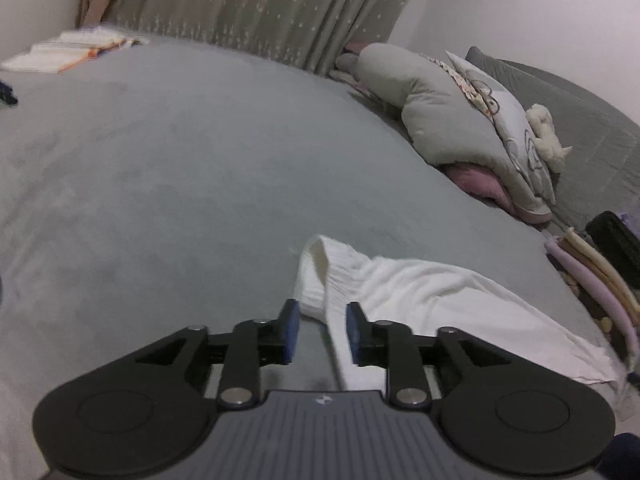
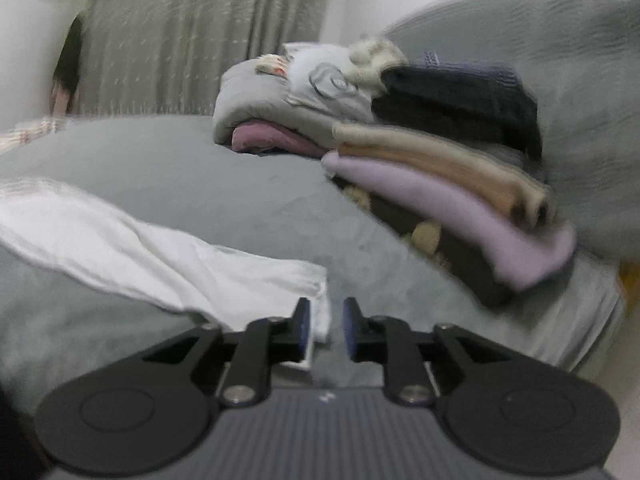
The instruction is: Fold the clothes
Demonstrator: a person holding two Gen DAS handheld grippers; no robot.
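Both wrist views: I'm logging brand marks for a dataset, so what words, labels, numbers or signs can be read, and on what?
No readable words or numbers in either view.
Small white emblem on the grey ribbed body of the left gripper: a symbol, no letters.
Same emblem behind the right gripper: blurred.
Drawn outlines on the pale printed pillow: pictures, not text.

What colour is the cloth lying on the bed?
The cloth is white, plain and a bit crinkled. The left wrist view shows it best.
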